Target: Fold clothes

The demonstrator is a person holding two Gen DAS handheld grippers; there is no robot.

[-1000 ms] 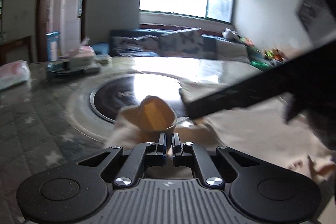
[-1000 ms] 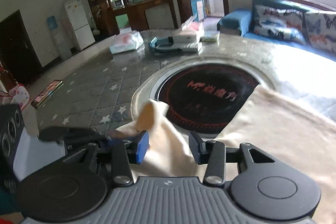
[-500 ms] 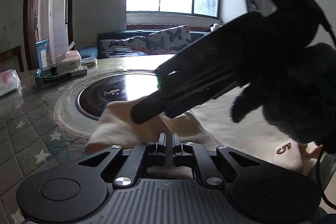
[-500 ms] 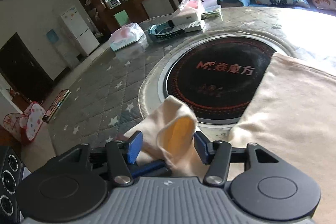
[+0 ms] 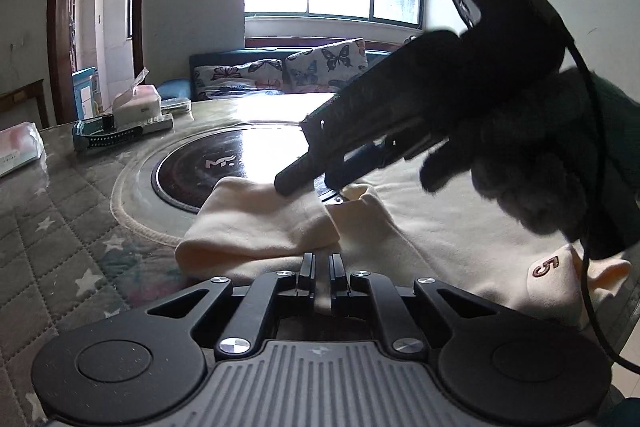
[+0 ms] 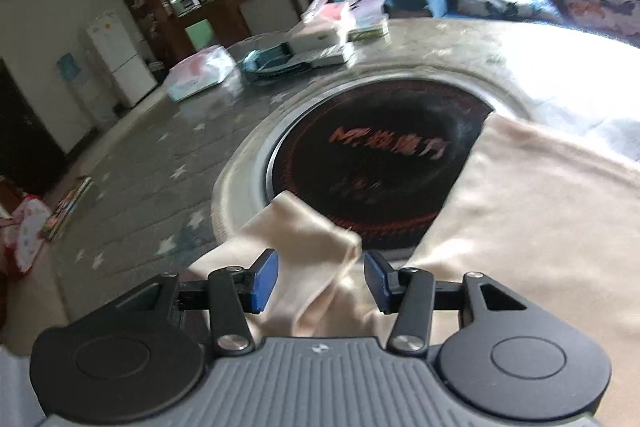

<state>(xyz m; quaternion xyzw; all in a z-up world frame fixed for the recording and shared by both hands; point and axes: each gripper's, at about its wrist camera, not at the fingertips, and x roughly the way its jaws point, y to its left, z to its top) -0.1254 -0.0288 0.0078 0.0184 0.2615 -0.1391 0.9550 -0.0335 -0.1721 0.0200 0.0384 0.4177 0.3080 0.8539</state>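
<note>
With my left gripper point(image 5: 322, 267) clamped on the cream shirt point(image 5: 448, 227) lying on the table point(image 5: 60, 227), I lower the open right gripper point(image 6: 320, 281) squarely over the sleeve point(image 6: 304, 243) before closing.

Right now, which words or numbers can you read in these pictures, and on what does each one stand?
"5": on the cream garment, near its right edge.
"M": on the black cooktop; the rest is hidden.
Red lettering on the cooktop in the right wrist view: too blurred to read.
</note>
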